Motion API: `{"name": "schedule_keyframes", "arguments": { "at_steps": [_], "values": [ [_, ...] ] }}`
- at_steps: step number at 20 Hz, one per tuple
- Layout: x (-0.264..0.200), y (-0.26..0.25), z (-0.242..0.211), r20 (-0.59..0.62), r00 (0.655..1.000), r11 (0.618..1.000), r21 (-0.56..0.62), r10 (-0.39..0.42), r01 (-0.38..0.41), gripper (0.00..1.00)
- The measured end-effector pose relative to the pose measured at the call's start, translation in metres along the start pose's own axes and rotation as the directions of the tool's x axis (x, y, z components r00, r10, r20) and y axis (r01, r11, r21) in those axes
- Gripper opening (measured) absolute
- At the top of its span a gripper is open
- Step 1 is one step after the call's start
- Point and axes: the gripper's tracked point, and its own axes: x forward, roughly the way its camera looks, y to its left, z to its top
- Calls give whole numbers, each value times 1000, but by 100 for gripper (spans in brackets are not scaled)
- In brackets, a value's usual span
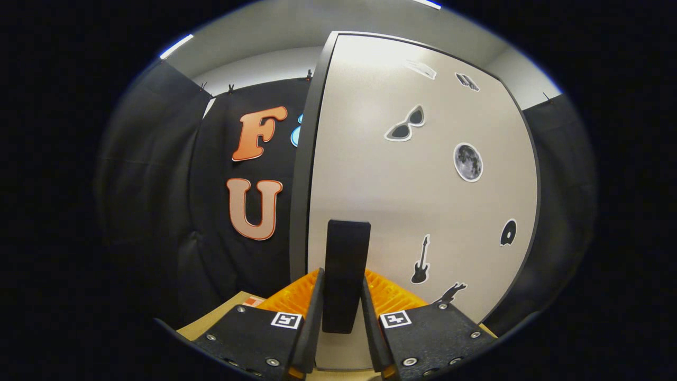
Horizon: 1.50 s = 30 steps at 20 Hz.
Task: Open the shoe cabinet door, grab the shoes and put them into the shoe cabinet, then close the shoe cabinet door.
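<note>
The shoe cabinet door [423, 201] fills most of the scene: a pale panel with a dark edge, dotted with stickers such as a pair of sunglasses [404, 124], a moon [468, 162] and a guitar [420, 262]. Low on the door, below and to the left of the guitar, stands its dark upright handle [346, 275], and the gripper [342, 312] has that handle between its two fingers. The fingers sit close on either side of it and look to be pressing on both faces, so the grip reads as clamped on the handle.

The door's left edge [304, 174] stands out against the booth wall behind it, which suggests the door is swung at an angle rather than lying flush, though the cabinet body and its inside are hidden, so I cannot tell how far it is open.

Whether this is the opening pull or the closing push cannot be settled here. No shoes are to be seen near the door, and the shelf space is out of sight, so placing them can't be confirmed. At least the door's swing remains to finish.
</note>
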Motion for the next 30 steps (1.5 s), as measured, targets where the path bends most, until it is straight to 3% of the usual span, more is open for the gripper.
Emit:
{"name": "schedule_keyframes", "arguments": {
  "at_steps": [9, 16, 30],
  "values": [
    [-9, -1, -1, -41, 999, 998, 54, 26, -23, 28],
    [-34, -5, 8, -30, 999, 997, 66, 37, -35, 27],
    [-99, -47, 7, -45, 998, 997, 60, -40, 43, 25]
  ]
}}
